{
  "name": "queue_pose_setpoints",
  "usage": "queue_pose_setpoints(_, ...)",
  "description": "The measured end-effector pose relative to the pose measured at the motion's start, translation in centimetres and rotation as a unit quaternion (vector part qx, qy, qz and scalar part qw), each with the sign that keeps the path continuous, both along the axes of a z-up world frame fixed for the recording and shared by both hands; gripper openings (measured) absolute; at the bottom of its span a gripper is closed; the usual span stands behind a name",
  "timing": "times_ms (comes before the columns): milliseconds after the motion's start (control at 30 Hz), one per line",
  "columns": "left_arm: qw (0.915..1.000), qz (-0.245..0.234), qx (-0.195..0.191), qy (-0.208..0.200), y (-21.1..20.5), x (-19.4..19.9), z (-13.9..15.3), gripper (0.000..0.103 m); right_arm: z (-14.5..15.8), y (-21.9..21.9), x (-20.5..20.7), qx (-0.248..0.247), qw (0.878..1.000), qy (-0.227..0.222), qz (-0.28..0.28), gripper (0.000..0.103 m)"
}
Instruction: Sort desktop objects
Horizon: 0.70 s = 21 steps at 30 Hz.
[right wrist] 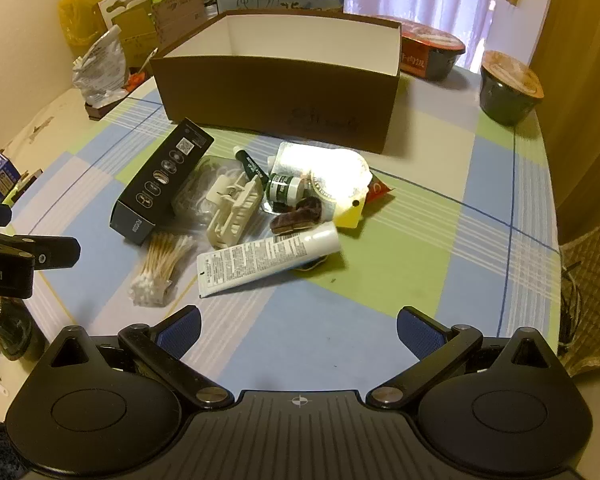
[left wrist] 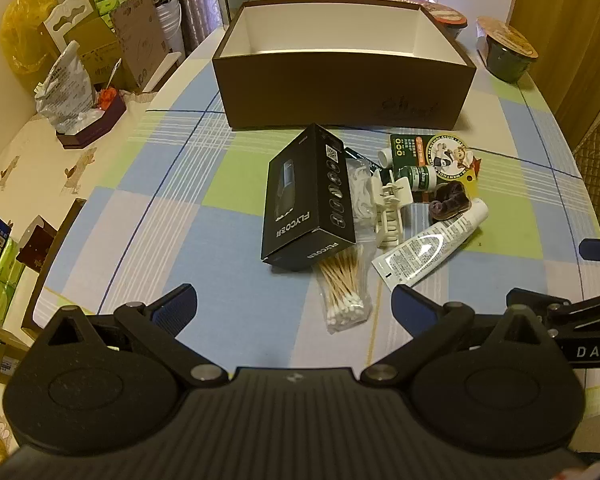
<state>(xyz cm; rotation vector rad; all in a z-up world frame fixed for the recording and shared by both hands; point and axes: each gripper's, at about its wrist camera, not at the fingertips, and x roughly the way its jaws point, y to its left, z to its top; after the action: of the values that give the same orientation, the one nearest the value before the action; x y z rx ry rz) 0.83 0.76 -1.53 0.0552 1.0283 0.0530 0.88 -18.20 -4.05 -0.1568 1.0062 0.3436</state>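
A small heap of loose items is gathered on the desk (left wrist: 188,208) just in front of the open brown box (left wrist: 344,92), whose visible white interior looks bare and which is judged to be the place for them. The black carton (left wrist: 306,200) lies tilted on the heap's left side, resting partly on the bag of cotton swabs (left wrist: 346,288); it is judged stiff and light, and is best taken across its narrow sides. The swab bag is soft and slippery and would likely sag if pinched at one end. The white tube (right wrist: 266,258) lies nearest the right tongs (right wrist: 299,332); it is squeezable, so a hold near the firm cap end is advised. The cream hair claw (right wrist: 234,212) is rigid but open-toothed and may snag the clear plastic bag (right wrist: 194,194) beneath it. The small green bottle (left wrist: 418,178) is round and may roll; it is crowded by a dark brown lump (left wrist: 450,200) and a printed card (left wrist: 444,158). Both the left tongs (left wrist: 294,306) and the right tongs are held wide apart, empty, above the near edge of the heap. Two lidded bowls (right wrist: 510,90) beside the box stand clear of any path.
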Motion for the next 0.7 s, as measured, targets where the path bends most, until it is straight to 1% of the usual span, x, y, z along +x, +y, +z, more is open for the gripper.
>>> queue_pose_setpoints(400,0.9999,-0.002,-0.005,0.009,0.3,0.9,-0.6,0.102,-0.2,0.2,0.4,0.000,1.000,0.000,0.001,0.101)
queue_pose_setpoints(700,0.9999,-0.004,-0.008,0.013,0.3,1.4,-0.7,0.102,-0.2,0.3,1.7,0.003,1.000,0.004,0.001,0.101)
